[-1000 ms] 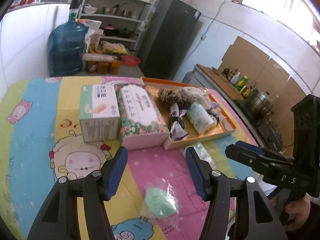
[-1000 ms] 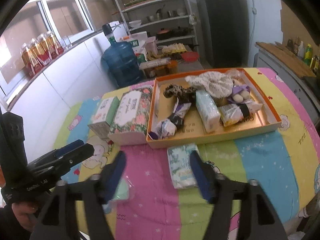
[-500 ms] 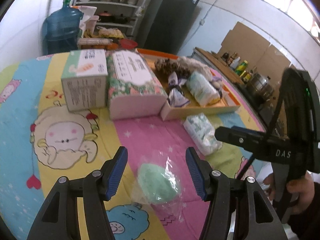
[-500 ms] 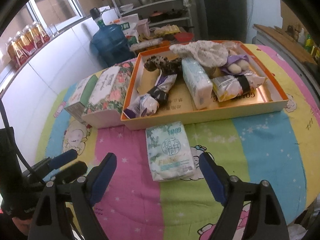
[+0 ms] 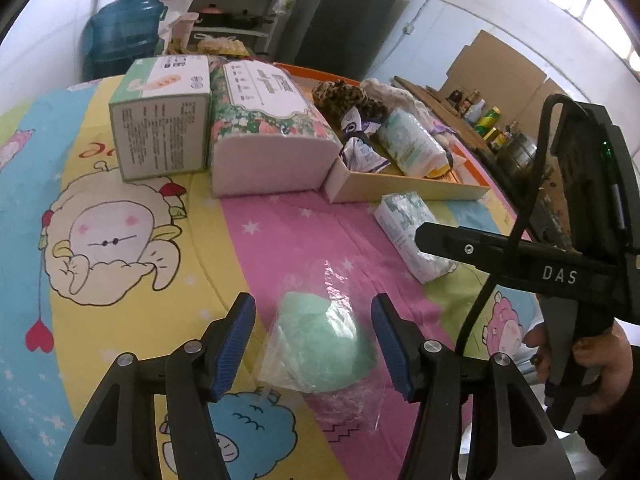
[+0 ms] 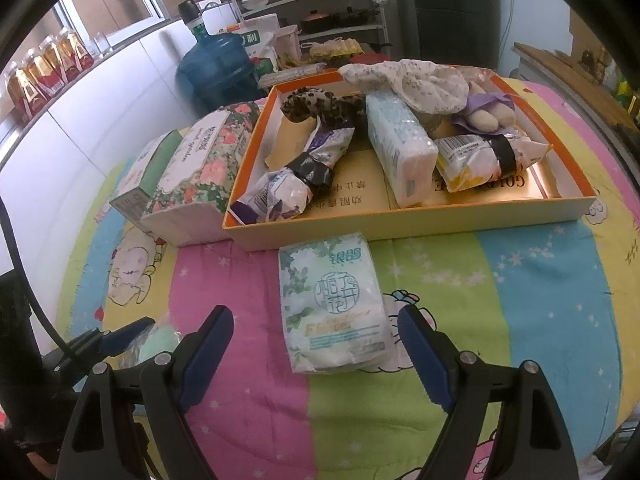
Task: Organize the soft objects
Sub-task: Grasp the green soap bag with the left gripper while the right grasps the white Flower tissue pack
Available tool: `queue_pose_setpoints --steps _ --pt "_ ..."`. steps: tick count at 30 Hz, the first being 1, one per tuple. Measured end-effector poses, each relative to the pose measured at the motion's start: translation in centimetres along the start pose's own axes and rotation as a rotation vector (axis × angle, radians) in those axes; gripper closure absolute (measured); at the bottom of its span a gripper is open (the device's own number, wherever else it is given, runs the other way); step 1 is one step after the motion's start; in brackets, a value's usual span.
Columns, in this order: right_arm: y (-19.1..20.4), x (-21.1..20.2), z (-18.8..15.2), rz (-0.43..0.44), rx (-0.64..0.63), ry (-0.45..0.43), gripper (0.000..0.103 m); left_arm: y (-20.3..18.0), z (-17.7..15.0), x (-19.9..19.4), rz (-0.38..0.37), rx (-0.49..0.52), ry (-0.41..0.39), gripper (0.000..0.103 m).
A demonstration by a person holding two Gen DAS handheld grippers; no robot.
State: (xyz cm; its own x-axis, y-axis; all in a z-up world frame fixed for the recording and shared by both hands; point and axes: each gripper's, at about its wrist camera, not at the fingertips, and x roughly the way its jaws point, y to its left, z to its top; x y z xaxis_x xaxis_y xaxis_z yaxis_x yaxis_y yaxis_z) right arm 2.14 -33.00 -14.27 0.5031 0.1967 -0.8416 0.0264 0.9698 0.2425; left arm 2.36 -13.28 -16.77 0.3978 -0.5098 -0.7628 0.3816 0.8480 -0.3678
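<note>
A green soft pad in a clear plastic bag (image 5: 322, 346) lies on the colourful quilt, between the open jaws of my left gripper (image 5: 314, 344), which touch nothing. It also shows in the right wrist view (image 6: 158, 340). A white-green tissue pack (image 6: 334, 306) lies in front of the orange tray (image 6: 400, 222), between the open fingers of my right gripper (image 6: 316, 354). The pack also shows in the left wrist view (image 5: 408, 236), partly behind my right gripper's body. The tray holds several soft packs and cloths.
A floral tissue pack (image 5: 268, 128) and a green-white box (image 5: 162, 132) stand left of the tray. A blue water jug (image 6: 218, 66), shelves and a dark fridge (image 5: 344, 16) are behind the table. The table's right edge is near a counter with bottles (image 5: 486, 118).
Both grippers have moved down and forward. The green pad now sits between the left jaws, and the tissue pack between the right jaws. Both stay open.
</note>
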Motion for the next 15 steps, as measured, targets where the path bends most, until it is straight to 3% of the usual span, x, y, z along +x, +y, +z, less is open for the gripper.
queue_pose_setpoints --steps 8,10,15 --pt "0.2 1.0 -0.1 -0.030 -0.027 0.008 0.019 0.1 -0.2 0.5 -0.022 -0.017 0.017 0.042" --pt "0.2 1.2 -0.1 -0.049 -0.041 0.007 0.019 0.2 -0.2 0.5 -0.037 -0.021 0.012 0.054" --pt "0.4 2.0 -0.1 -0.085 -0.077 0.014 0.020 0.2 -0.3 0.4 -0.061 -0.017 0.001 0.057"
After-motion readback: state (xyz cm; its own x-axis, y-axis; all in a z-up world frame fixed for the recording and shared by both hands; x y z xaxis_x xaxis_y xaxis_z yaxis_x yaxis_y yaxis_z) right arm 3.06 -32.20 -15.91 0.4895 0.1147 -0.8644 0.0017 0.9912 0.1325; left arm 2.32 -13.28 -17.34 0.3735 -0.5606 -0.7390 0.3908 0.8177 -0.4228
